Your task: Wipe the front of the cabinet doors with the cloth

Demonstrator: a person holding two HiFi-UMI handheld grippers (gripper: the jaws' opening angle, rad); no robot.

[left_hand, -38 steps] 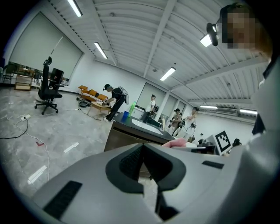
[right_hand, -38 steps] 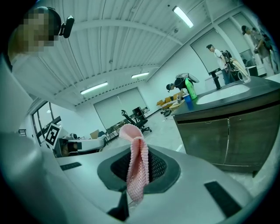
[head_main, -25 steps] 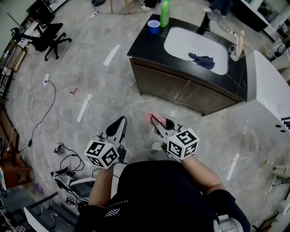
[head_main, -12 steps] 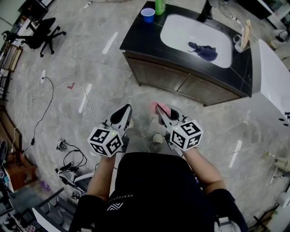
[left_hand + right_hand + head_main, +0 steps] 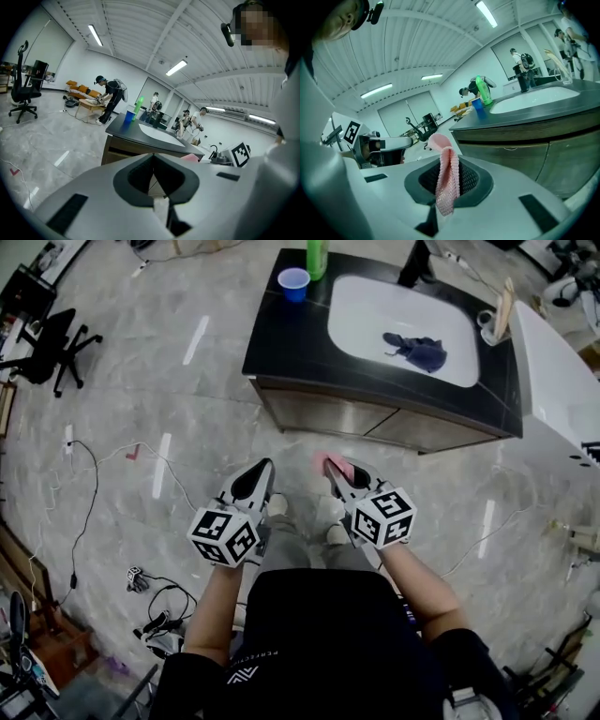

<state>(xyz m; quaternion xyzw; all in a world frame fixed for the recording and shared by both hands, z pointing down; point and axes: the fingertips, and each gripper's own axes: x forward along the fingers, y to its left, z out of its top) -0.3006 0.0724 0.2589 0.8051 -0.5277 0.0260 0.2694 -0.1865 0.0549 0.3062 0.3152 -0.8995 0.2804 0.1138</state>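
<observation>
A pink cloth (image 5: 446,178) sticks up from between the jaws of my right gripper (image 5: 334,471), which is shut on it; the cloth (image 5: 335,465) shows as a small pink tuft in the head view. My left gripper (image 5: 260,472) is shut and holds nothing. Both point at the wooden cabinet doors (image 5: 370,425) of a vanity with a black top (image 5: 272,329); the doors (image 5: 536,153) fill the right of the right gripper view. A stretch of floor separates both grippers from the doors.
On the vanity stand a blue cup (image 5: 293,283), a green bottle (image 5: 317,257) and a white sink (image 5: 352,306) with a dark cloth (image 5: 416,351) in it. A white appliance (image 5: 558,399) stands right of it. Cables (image 5: 90,493) and an office chair (image 5: 52,343) lie left.
The vanity has come nearer in the head view and both grippers have moved forward toward it. The pink cloth stays held in the right gripper.
</observation>
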